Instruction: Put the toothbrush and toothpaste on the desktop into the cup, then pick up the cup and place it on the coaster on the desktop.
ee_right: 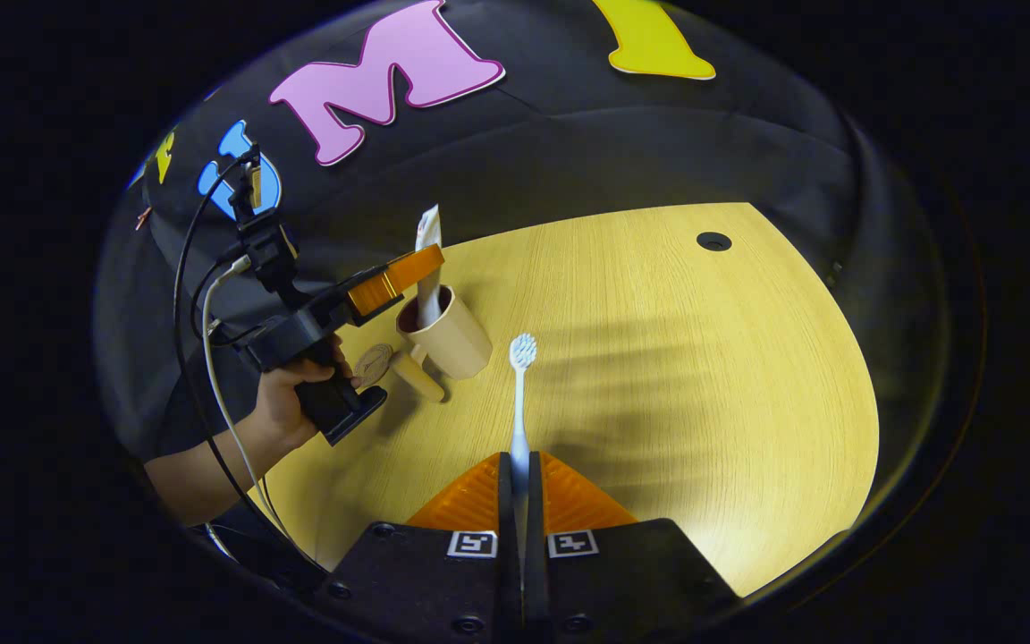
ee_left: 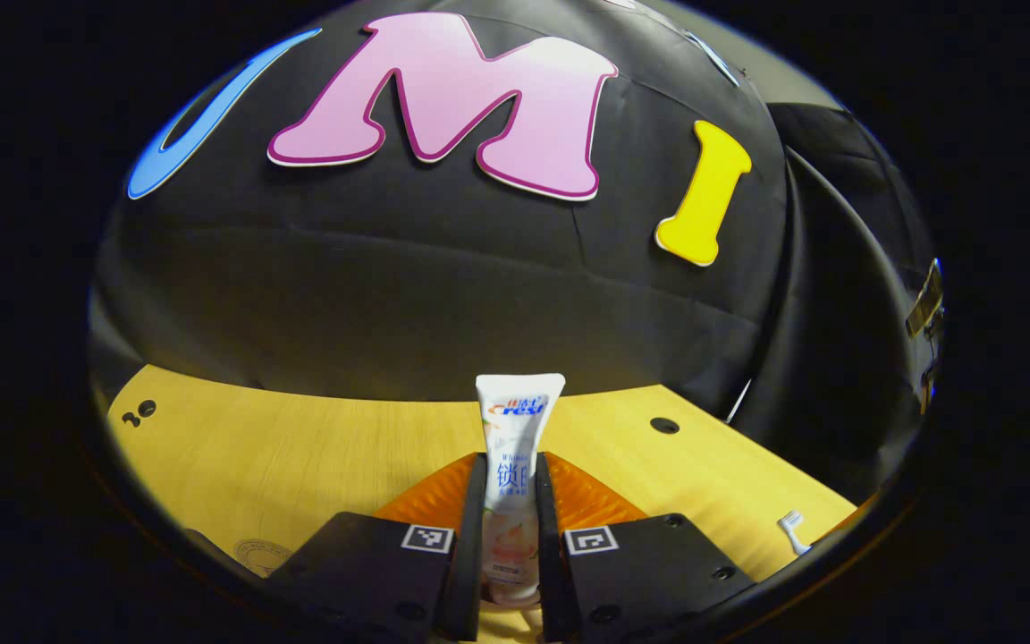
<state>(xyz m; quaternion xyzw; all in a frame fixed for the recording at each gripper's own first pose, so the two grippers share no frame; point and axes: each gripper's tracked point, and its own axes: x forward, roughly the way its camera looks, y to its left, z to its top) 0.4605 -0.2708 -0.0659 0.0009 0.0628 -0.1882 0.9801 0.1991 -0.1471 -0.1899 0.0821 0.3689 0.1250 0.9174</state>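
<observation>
In the left gripper view my left gripper [ee_left: 511, 461] is shut on a white toothpaste tube [ee_left: 519, 411] that stands upright between its fingers. The right gripper view shows that same left gripper [ee_right: 433, 259], held by a hand [ee_right: 287, 398], keeping the toothpaste [ee_right: 428, 234] with its lower end inside the mouth of a beige handled cup [ee_right: 454, 340]. A round coaster [ee_right: 374, 362] lies just left of the cup. My right gripper [ee_right: 519, 458] is shut on the handle of a white toothbrush [ee_right: 523, 351], whose bristle head points away, just right of the cup.
The wooden desktop [ee_right: 703, 376] stretches bare to the right of the cup, with a dark cable hole [ee_right: 713, 241] near its far edge. Cables [ee_right: 211, 358] hang from the left gripper. The coaster [ee_left: 260, 555] and the toothbrush head [ee_left: 792, 529] sit at the lower edges of the left gripper view.
</observation>
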